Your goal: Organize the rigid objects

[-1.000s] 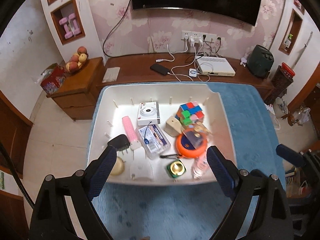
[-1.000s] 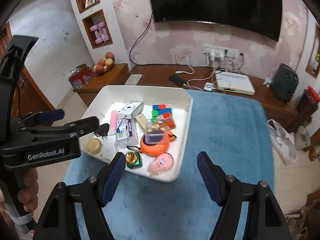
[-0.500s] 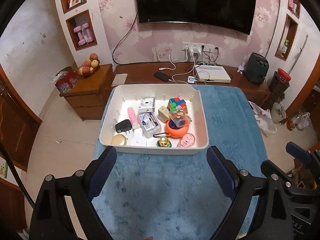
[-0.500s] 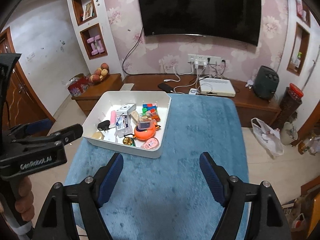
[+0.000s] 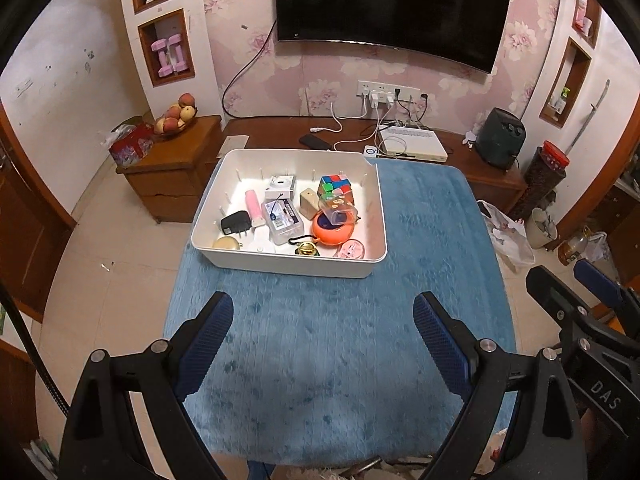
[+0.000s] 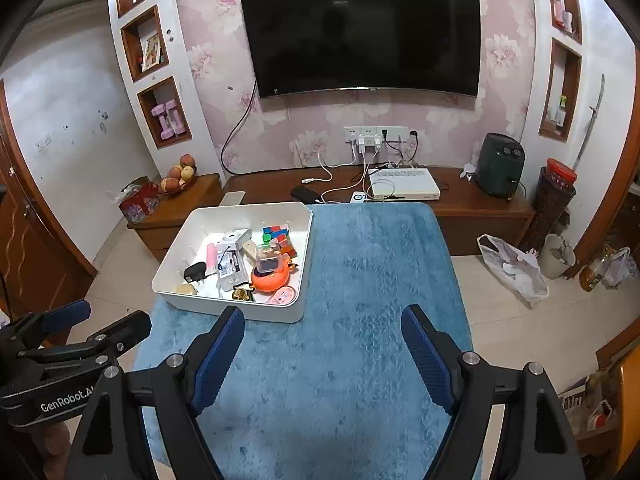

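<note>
While both grippers hang tilted down over blue rug point(image 5: 332, 344), white bin point(image 5: 280, 262) sits at rug's far left corner, well ahead of both. Left gripper point(image 5: 323, 332): jaws spread wide, nothing between, over rug near bin's front wall. Right gripper point(image 6: 322, 344): jaws just been opening, now wide, empty, just right of bin's front corner. Inside bin: orange round toy point(image 5: 334, 230) right of centre, colour cube point(image 5: 335, 185) behind it, clear case point(image 5: 281, 220) at centre, black charger point(image 5: 236, 222) on left.
</note>
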